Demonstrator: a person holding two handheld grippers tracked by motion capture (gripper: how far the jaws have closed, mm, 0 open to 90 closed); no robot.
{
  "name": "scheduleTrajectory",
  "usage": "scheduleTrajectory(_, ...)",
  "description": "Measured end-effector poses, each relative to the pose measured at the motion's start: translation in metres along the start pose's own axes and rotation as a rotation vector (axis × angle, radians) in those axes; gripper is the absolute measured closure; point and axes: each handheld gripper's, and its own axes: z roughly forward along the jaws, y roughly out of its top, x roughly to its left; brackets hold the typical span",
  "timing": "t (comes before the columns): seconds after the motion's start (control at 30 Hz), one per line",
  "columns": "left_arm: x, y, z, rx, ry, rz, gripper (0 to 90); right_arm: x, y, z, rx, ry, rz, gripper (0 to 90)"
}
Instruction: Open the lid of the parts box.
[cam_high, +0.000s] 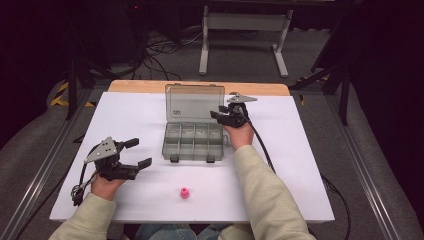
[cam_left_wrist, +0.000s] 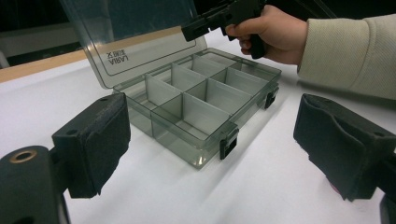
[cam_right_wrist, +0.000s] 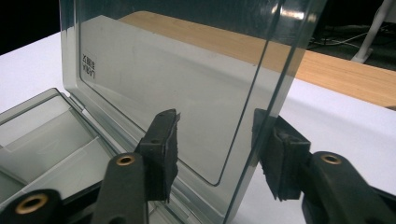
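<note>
Two grippers are in play on the white table (cam_high: 300, 165), and we have plenty of bare surface at the lower left and right of the high view. The clear organizer box (cam_high: 192, 141) sits at centre frame, well in from every table edge, with its lid (cam_high: 195, 102) standing upright at the back.

Our right gripper (cam_high: 223, 115) is up at the lid's right edge. In the right gripper view we see that edge (cam_right_wrist: 261, 116) running between the two jaws, one pad (cam_right_wrist: 163, 149) on the inner face, the other behind the plastic. The jaws stand part open with a gap on both sides; they don't press the lid, and nothing is held.

Our left gripper (cam_high: 137, 153) hovers low at the left of the high view, well apart from the box. Its jaws are spread wide and empty, and in the left gripper view the box's front latches (cam_left_wrist: 229, 142) lie straight ahead between them.

A small pink piece (cam_high: 184, 192) sits alone at lower centre, near the table's front edge, between our two forearms. The box dividers (cam_left_wrist: 198, 91) wall off the compartments.
</note>
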Motion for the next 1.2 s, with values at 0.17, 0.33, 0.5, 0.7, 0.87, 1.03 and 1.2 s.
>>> scheduleTrajectory(0.17, 0.000, 0.000, 0.000, -0.001, 0.001, -0.001, 12.0, -0.001, -0.003, 0.003, 0.011, -0.020, 0.008, 42.7)
scheduleTrajectory(0.33, 0.001, 0.000, 0.000, 0.002, -0.001, 0.003, 12.0, -0.002, -0.007, 0.006, 0.018, -0.031, 0.025, 37.9)
scheduleTrajectory(0.5, 0.001, 0.000, 0.000, 0.001, -0.002, 0.001, 12.0, -0.003, -0.010, 0.009, 0.020, -0.025, 0.055, 33.6)
scheduleTrajectory(0.7, 0.001, 0.000, 0.000, 0.006, -0.002, 0.000, 12.0, -0.004, -0.012, 0.011, 0.027, -0.015, 0.068, 30.8)
scheduleTrajectory(0.87, 0.001, 0.000, 0.000, 0.009, -0.002, -0.001, 12.0, -0.005, -0.014, 0.012, 0.036, -0.004, 0.089, 27.5)
scheduleTrajectory(1.03, 0.000, 0.000, 0.000, 0.006, -0.001, -0.001, 12.0, -0.006, -0.015, 0.012, 0.038, 0.007, 0.098, 25.2)
scheduleTrajectory(1.2, 0.000, 0.000, 0.000, 0.005, -0.002, -0.001, 12.0, -0.007, -0.016, 0.013, 0.039, 0.016, 0.099, 23.9)
